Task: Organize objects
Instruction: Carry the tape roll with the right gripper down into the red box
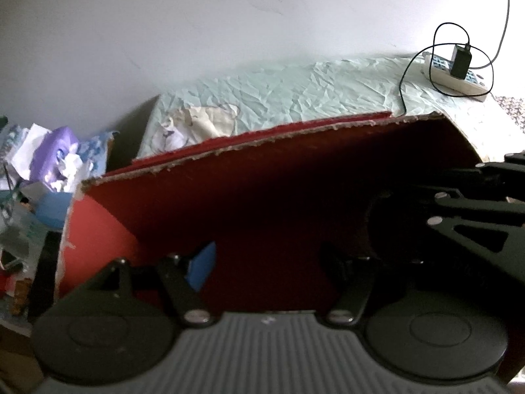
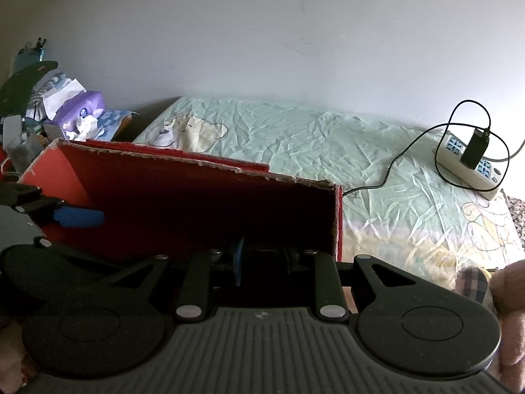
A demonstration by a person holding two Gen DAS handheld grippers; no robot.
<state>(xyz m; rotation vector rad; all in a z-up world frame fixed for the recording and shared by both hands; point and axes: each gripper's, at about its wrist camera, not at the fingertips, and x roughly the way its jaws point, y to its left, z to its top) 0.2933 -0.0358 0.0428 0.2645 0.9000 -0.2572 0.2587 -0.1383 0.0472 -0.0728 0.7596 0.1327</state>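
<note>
We hold both tools down inside a red cardboard box (image 1: 229,203) with torn upper edges, which sits on a bed (image 2: 295,138) covered by a pale green crinkled sheet. Our left tool (image 1: 262,262) points into the shadowed interior; one blue-padded finger (image 1: 201,264) shows on its left side, the other is lost in the dark, and the two stand well apart with nothing between them that we can make out, so it is released. Our right tool (image 2: 262,256) is also lowered into the box near its right end wall; its blue pads sit close together in deep shadow, and we cannot tell whether it grips anything. On the far right of the bed lies a white power strip (image 2: 469,170) with a black charger (image 2: 475,149) plugged in and a black cable (image 2: 387,177) looping from it. Left of the box stands a pile of clutter with a purple tissue pack (image 2: 80,106).
</note>
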